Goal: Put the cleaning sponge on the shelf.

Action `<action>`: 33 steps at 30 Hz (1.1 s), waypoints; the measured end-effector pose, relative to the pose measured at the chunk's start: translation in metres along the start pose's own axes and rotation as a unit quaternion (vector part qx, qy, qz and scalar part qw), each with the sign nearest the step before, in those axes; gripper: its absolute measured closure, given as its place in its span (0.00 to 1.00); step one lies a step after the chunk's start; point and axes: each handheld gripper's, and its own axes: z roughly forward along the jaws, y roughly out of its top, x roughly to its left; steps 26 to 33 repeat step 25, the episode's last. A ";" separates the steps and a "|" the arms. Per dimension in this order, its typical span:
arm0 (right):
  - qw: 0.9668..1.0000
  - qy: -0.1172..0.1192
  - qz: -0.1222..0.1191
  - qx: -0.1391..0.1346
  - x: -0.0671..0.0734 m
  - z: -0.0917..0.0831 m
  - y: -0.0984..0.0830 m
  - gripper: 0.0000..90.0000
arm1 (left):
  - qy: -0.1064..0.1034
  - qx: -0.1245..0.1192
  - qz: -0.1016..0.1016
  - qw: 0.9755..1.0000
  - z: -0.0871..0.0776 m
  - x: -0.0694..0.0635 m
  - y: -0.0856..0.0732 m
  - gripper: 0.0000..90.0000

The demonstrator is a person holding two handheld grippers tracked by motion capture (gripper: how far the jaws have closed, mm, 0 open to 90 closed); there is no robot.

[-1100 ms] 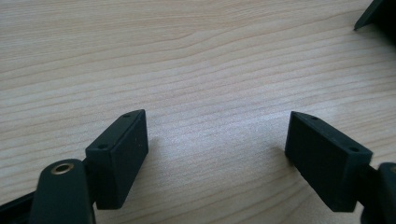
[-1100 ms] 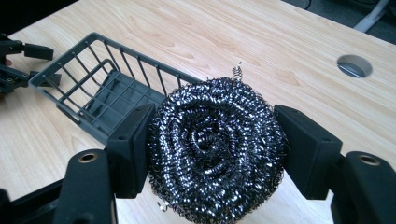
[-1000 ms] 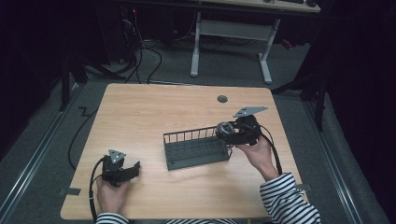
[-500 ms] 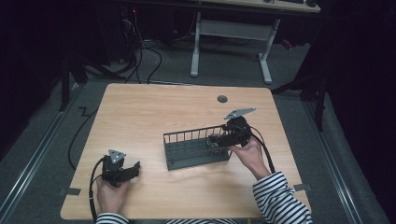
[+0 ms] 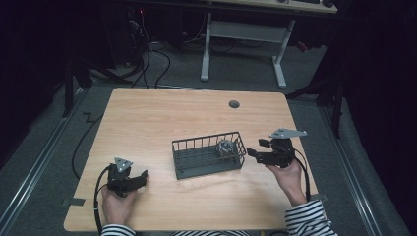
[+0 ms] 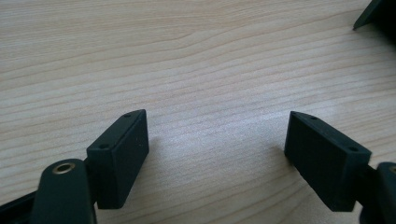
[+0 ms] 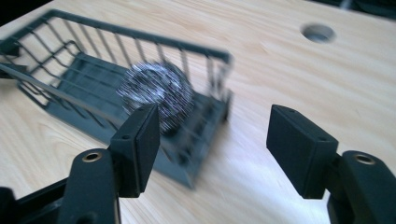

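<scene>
Since half a second ago, the right gripper point(image 5: 253, 152) has drawn back out of the wire basket point(image 5: 208, 157) and now sits just off the basket's right end, held above the wooden table point(image 5: 162, 118) by the person's right hand point(image 5: 287, 173). Its jaws stand wide apart with nothing between them, and in the right gripper view point(image 7: 212, 140) they frame bare tabletop just beside the basket's near corner. A steel wool scrubber point(image 5: 225, 147) lies inside the basket at its right end, against the short end wall; in the right gripper view the scrubber point(image 7: 156, 91) sits beyond and slightly to the left of the jaws, partly hidden behind the left jaw, and is apart from both. That view is blurred, so the scrubber's finer shape cannot be told. A small round hole point(image 5: 234, 104) in the table lies well beyond the basket, toward the far edge. Over at the near left corner, the left gripper point(image 5: 142, 178) rests low on the table in the person's left hand point(image 5: 115, 206), well apart from the basket. Its jaws are also spread wide in the left gripper view point(image 6: 217, 154), with only wood grain between them.
</scene>
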 end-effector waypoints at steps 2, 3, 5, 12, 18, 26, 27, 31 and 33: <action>1.000 -0.012 0.014 -0.002 -0.006 -0.002 -0.014 0.39 | 0.000 0.000 0.000 1.000 0.000 0.000 0.000 0.25; 1.000 -0.019 0.019 0.000 -0.010 -0.002 -0.022 0.39 | 0.000 0.000 0.000 1.000 0.000 0.000 0.000 0.25; 0.999 -0.033 0.034 0.001 -0.017 -0.001 -0.038 0.39 | 0.000 0.000 0.000 1.000 0.000 0.000 0.000 0.25; 0.994 -0.086 0.063 0.019 -0.033 0.011 -0.086 0.39 | 0.000 -0.001 0.002 1.000 0.000 0.000 0.000 0.25; 0.990 -0.131 0.040 0.036 -0.034 0.021 -0.107 0.39 | -0.001 -0.001 0.002 1.000 0.000 0.000 0.000 0.25; 0.989 -0.133 0.043 0.037 -0.033 0.020 -0.107 0.39 | -0.001 -0.001 0.003 1.000 0.000 0.000 0.000 0.26; 0.989 -0.133 0.043 0.037 -0.033 0.020 -0.107 0.39 | -0.001 -0.001 0.003 1.000 0.000 0.000 0.000 0.26; 0.989 -0.133 0.043 0.037 -0.033 0.020 -0.107 0.39 | -0.001 -0.001 0.003 1.000 0.000 0.000 0.000 0.26; 0.989 -0.133 0.043 0.037 -0.033 0.020 -0.107 0.39 | -0.001 -0.001 0.003 1.000 0.000 0.000 0.000 0.26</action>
